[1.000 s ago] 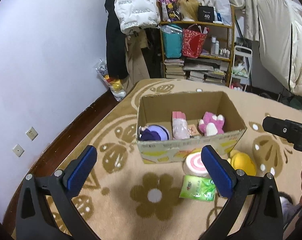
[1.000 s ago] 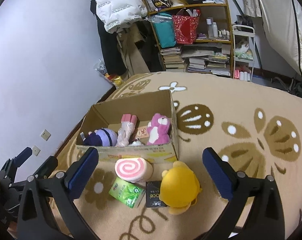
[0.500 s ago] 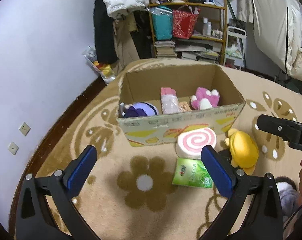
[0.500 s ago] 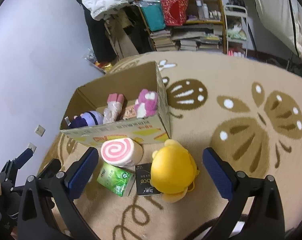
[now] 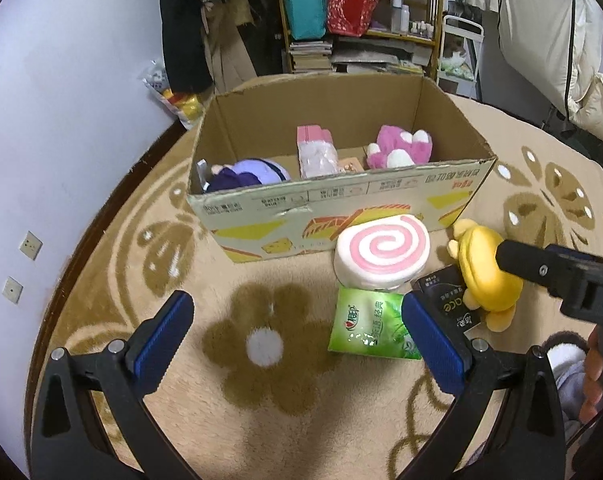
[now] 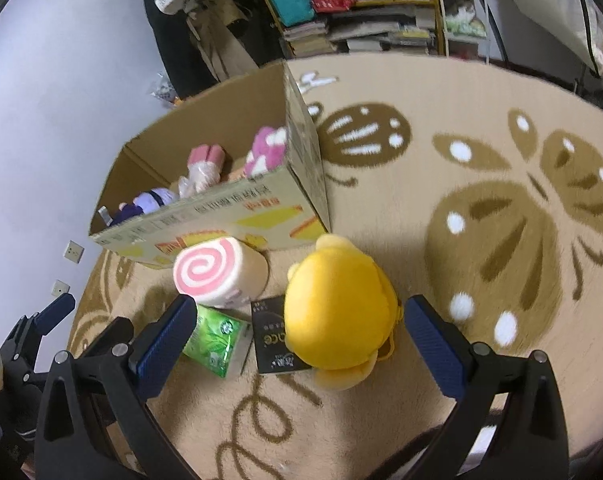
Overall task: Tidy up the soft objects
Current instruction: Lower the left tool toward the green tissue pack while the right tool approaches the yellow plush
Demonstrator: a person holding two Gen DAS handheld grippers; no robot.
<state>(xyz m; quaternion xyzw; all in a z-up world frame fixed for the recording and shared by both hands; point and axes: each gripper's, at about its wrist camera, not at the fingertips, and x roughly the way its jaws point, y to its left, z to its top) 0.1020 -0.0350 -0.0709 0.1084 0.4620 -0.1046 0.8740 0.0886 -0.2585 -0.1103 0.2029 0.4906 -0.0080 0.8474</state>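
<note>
The brown cardboard box (image 5: 341, 200) carries yellow and orange prints; in front of it sit a white roll cushion (image 5: 381, 252) with a pink spiral, a yellow plush (image 6: 337, 312) and a green packet (image 5: 367, 330). Inside the box lie pink and purple toys, and the beige carpet (image 6: 481, 128) shows brown flowers with white dots

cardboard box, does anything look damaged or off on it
Yes. The cardboard box has a small ragged tear in its front wall, left of centre, and the printed text on that wall reads upside down, so the box seems to stand inverted. Its top is open; no flaps show.
</note>
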